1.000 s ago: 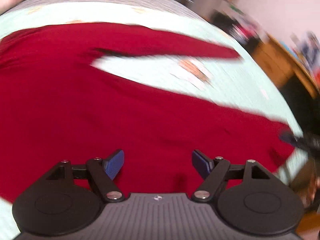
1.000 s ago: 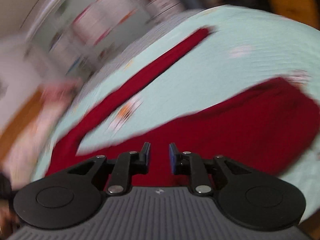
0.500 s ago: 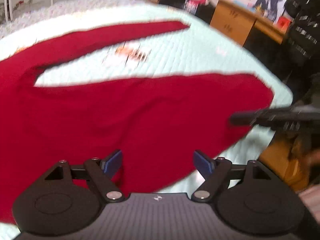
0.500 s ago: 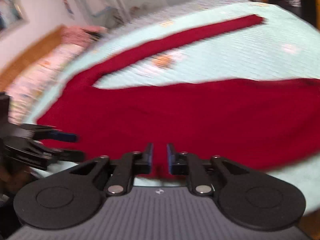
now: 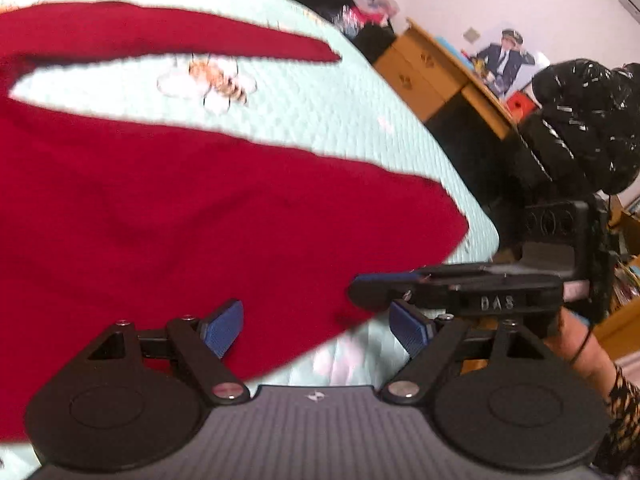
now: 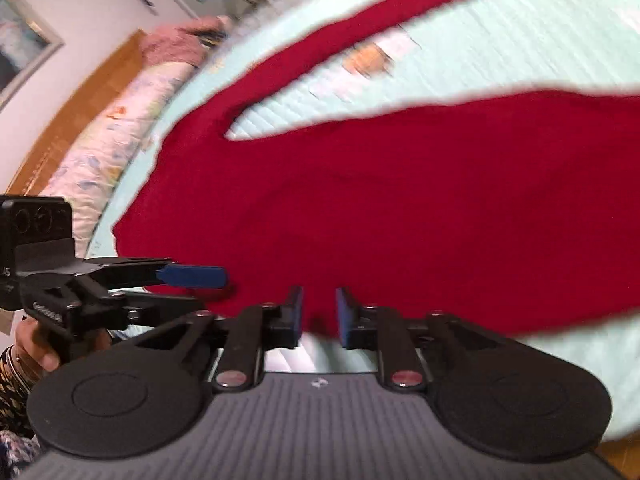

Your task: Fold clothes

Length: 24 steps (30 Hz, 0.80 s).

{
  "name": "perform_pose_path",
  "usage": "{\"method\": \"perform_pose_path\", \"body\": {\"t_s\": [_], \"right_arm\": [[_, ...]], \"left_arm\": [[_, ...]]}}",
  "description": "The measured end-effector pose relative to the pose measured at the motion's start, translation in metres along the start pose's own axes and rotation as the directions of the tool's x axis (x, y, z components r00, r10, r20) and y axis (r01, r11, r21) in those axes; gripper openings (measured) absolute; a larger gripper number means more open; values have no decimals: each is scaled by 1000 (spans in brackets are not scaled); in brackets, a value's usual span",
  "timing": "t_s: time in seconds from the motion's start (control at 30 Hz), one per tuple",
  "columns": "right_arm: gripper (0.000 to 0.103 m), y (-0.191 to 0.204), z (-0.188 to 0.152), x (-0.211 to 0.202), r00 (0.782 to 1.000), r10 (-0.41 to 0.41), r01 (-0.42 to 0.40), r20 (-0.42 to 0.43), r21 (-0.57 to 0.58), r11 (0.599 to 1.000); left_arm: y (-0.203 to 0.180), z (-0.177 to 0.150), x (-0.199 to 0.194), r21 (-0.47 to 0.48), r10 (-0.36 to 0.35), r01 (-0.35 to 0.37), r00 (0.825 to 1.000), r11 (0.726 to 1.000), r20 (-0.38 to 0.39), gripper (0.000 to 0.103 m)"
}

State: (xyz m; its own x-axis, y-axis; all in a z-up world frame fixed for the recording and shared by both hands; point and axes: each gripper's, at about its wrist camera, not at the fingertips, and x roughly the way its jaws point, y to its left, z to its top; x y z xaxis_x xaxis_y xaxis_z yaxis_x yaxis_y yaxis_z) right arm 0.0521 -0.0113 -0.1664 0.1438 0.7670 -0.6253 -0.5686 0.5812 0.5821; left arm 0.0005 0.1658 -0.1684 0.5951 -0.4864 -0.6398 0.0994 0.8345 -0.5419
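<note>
While both grippers hover over the near hem of the garment, neither one has cloth pinched between its pads. The left gripper (image 5: 316,330) stands wide, its jaws opening further; under the gap lie the red edge and a strip of pale bedcover, and the blue fingertips (image 5: 224,326) are clear of the fabric. The right gripper (image 6: 319,312) is narrow but parting, its jaws opening, with the hem just beyond the tips and nothing clamped. Each gripper shows in the other's view: the right gripper (image 5: 384,280) reaches in from the right over the hem corner, and the left gripper (image 6: 192,276) comes in from the left just above the garment's edge, held by a hand (image 6: 34,344) with bracelets at the wrist.

The red sweater (image 5: 200,216) lies spread flat on the mint quilted bedcover (image 5: 320,112), its body near the bed's edge and one long sleeve (image 6: 400,12) stretched out across the far side. A printed bee motif (image 5: 216,80) sits on the cover between sleeve and body. Beyond the bed stand a wooden desk (image 5: 432,76) and, on the other side, a wooden headboard (image 6: 80,92) with a pillow (image 6: 120,120).
</note>
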Motion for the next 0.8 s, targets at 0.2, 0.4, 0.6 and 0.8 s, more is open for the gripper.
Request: {"method": "perform_pose_path", "body": {"t_s": [0.2,0.4,0.6,0.8], "right_arm": [[0,-20,-6,19,995,16,-11,-99,46,999],[16,-21,4,1,998,19,-14,-68,68,998],[7,-38,14,16,998,69,-65,-16,151,986],[6,-33,17,20,998,-9,16,-61,110,994]], "left_arm": [[19,-14,6,-89,-62,56,996,994,-70,83],[25,3,-6,-117,1,-3,1000,993,-17,84],[50,3,-4,-210,64,-66,998,975,-14,83],[60,8,-28,-244,93,-89,996,966,4,83]]}}
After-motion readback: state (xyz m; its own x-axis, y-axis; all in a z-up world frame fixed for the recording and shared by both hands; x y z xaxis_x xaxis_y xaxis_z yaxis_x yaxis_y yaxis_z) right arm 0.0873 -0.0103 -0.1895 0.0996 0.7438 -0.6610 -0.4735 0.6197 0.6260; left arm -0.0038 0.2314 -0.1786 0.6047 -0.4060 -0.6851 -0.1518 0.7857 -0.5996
